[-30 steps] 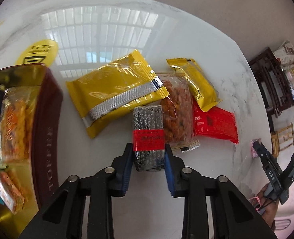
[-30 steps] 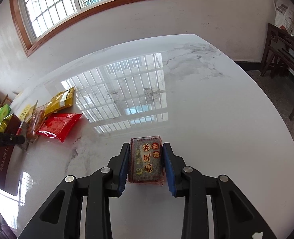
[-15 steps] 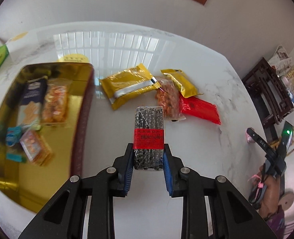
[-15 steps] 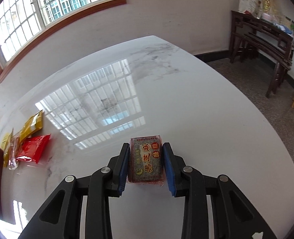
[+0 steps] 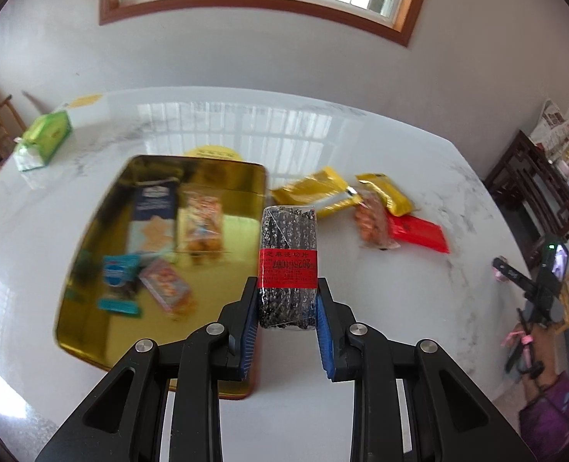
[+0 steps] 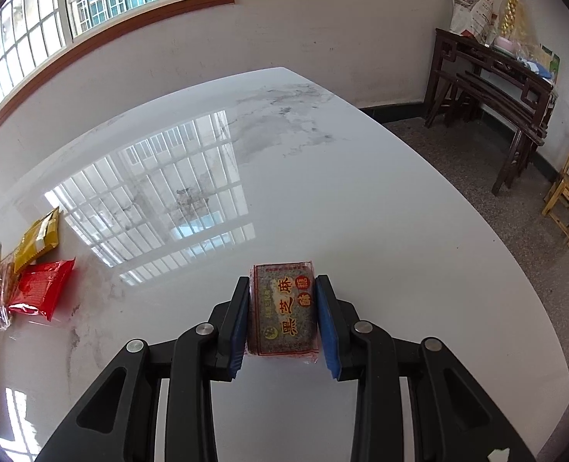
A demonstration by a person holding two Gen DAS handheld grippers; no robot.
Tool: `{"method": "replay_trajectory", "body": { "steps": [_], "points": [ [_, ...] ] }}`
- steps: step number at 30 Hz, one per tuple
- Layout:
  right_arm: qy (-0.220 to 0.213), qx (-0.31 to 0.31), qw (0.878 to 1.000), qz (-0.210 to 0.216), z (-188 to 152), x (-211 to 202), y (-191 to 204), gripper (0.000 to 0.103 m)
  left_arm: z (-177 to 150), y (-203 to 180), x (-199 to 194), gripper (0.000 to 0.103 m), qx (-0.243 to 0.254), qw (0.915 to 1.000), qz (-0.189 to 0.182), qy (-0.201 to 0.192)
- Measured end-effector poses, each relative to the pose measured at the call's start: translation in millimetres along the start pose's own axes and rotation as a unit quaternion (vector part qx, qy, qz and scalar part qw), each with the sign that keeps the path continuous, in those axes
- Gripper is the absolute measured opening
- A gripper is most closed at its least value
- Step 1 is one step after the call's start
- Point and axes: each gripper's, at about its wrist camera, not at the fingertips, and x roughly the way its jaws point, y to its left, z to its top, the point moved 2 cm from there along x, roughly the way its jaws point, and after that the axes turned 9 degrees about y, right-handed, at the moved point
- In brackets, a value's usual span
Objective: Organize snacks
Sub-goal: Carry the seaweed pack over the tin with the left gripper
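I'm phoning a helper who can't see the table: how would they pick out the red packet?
Start at the gold tin on the white table; right of it lies a cluster of loose snacks. The red packet is the rightmost one, flat, beside two yellow wrappers and a clear bag of orange snacks, and the only solid red one.

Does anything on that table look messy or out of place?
Four snack packets lie in a loose overlapping heap on the table, right of the gold tin. A green packet sits alone at the far left edge. Nothing looks spilled or torn.

Black sesame pack w/ red band, upright, gold tin at 9 o'clock; brown sesame brick flat.
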Motion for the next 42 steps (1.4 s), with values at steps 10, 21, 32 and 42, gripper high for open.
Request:
{"method": "replay_trajectory", "body": {
  "steps": [10, 21, 32, 42],
  "points": [
    [0.001, -0.001, 1.000, -0.005, 0.9, 1.2, 3.6, 0.030, -8.6, 37.2, -2.2, 0.028, -0.011, 0.9987, 0.047, -0.018],
    [0.000, 0.000, 1.000, -0.004, 0.8, 1.4, 3.2, 0.030, -11.6, 52.4, 17.5, 0.028, -0.019, 0.9969, 0.076, -0.005],
    [0.000, 0.001, 1.000, -0.003, 1.3, 1.4, 3.3, 0.031, -14.6, 59.8, 37.2, 0.028, -0.021, 0.9960, 0.085, 0.013],
    [0.001, -0.002, 1.000, -0.007, 0.8, 1.3, 3.0, 0.031, -16.8, 67.2, 48.5, 0.028, -0.027, 0.9965, 0.075, 0.027]
  ]
}}
